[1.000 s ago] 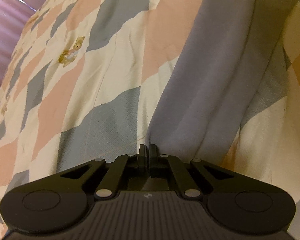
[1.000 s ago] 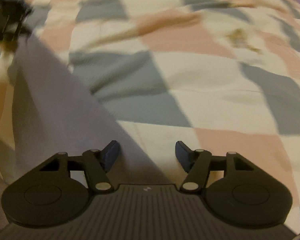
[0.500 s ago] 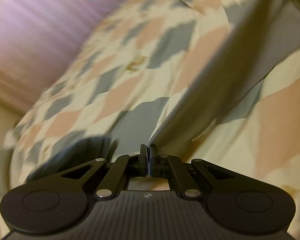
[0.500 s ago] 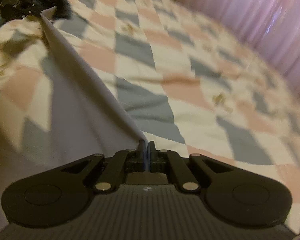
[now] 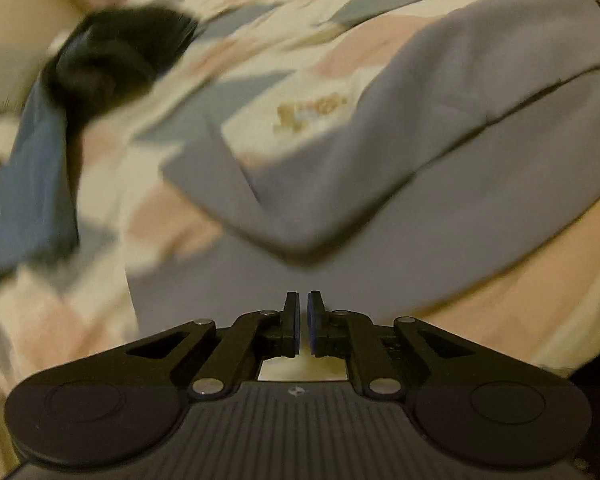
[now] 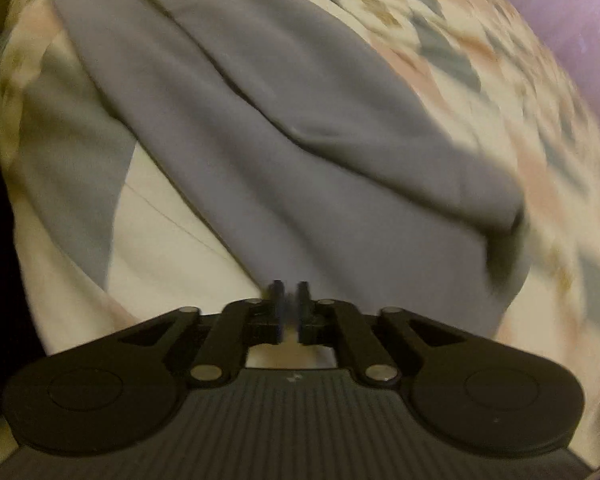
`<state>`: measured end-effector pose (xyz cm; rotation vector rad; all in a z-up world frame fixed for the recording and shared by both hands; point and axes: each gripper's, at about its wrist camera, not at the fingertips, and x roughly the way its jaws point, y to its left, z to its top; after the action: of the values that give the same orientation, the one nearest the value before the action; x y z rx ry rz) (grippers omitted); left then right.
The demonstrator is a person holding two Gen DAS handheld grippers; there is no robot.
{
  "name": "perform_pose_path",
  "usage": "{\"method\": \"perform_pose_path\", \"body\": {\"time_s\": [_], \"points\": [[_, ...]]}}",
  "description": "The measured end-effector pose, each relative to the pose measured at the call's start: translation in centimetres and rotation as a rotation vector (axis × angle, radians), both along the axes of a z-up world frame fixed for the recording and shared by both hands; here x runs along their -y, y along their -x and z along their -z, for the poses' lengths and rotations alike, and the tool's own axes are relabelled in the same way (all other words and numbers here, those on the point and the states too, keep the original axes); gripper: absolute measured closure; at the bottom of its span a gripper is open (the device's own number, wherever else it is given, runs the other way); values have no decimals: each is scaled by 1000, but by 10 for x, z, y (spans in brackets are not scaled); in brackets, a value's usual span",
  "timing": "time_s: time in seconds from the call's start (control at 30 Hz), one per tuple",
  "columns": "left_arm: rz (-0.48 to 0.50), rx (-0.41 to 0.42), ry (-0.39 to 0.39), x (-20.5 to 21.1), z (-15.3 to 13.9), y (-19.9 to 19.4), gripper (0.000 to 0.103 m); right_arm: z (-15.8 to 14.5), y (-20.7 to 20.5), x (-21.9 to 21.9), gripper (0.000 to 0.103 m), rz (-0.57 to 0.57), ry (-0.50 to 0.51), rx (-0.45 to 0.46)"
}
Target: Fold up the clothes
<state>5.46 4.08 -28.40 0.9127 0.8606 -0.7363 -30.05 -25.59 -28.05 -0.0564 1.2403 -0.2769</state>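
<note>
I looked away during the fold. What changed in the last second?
Both grippers, left and right, carried the grey garment over onto itself, then parted their jaws slightly, letting it go. It now lies doubled. The checked bedcover stayed put.

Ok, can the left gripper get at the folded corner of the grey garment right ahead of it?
Probably yes. The left gripper has its jaws slightly apart and empty, and the grey garment lies flat on the patterned bedspread, its folded corner just ahead of the fingertips with nothing between. The view is blurred.

Left gripper (image 5: pixel 303 322) and right gripper (image 6: pixel 291 308) jaws slightly parted
</note>
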Motion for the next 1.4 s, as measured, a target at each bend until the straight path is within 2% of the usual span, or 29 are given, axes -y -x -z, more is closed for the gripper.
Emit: {"method": "perform_pose_path", "body": {"time_s": [0.03, 0.1, 0.17, 0.27, 0.37, 0.43, 0.5, 0.57, 0.6, 0.63, 0.8, 0.87, 0.9, 0.93, 1.0, 1.1, 1.17, 1.2, 1.23, 1.3, 1.37, 1.4], "points": [[-47, -5, 32, -4, -6, -2, 79, -6, 0, 6, 78, 72, -28, 43], [-137, -8, 98, -9, -19, -10, 76, -24, -3, 30, 63, 231, -45, 146], [-200, -16, 157, -7, -32, -24, 76, -37, -12, 59, 63, 380, -52, 220], [-264, -29, 222, 0, -39, -46, 74, -45, -38, 112, 60, 561, -7, 270], [-314, -63, 259, 15, -33, -68, 72, -37, -80, 164, 46, 688, 58, 207], [-333, -84, 276, 26, -25, -81, 72, -27, -108, 188, 26, 740, 113, 101], [-351, -106, 285, 35, -17, -91, 72, -9, -136, 207, 21, 763, 166, -21], [-360, -120, 285, 42, -14, -97, 72, 11, -154, 205, 28, 748, 241, -135], [-359, -125, 285, 44, -14, -100, 71, 19, -157, 205, 58, 737, 278, -167], [-357, -128, 287, 45, -15, -102, 71, 21, -153, 204, 101, 741, 293, -171], [-393, -140, 290, 35, -23, -104, 70, 0, -73, 181, 103, 966, 161, 46], [-389, -116, 285, 34, -27, -97, 56, 0, -32, 166, 103, 1085, 75, 109], [-384, -103, 288, 35, -28, -93, 39, 3, -15, 157, 103, 1134, 43, 127], [-374, -92, 291, 37, -28, -91, 29, 7, 1, 147, 103, 1183, 11, 145], [-351, -50, 263, 49, -20, -92, 26, 17, 26, 130, 103, 1257, -44, 180], [-332, -5, 224, 71, -4, -104, 30, 32, 48, 117, 103, 1372, -166, 279], [-344, -14, 192, 83, 11, -118, 49, 30, 57, 113, 94, 1439, -224, 387], [-363, -16, 185, 85, 15, -123, 76, 25, 60, 113, 80, 1449, -234, 432], [-387, -19, 183, 85, 18, -129, 96, 19, 61, 115, 65, 1446, -238, 472], [-431, -23, 205, 80, 18, -136, 98, 5, 61, 120, 62, 1408, -218, 513], [-447, -7, 253, 68, 6, -133, 98, -10, 52, 129, 59, 1328, -165, 496], [-451, -5, 262, 62, 3, -131, 98, -16, 48, 135, 53, 1291, -141, 487]]}}
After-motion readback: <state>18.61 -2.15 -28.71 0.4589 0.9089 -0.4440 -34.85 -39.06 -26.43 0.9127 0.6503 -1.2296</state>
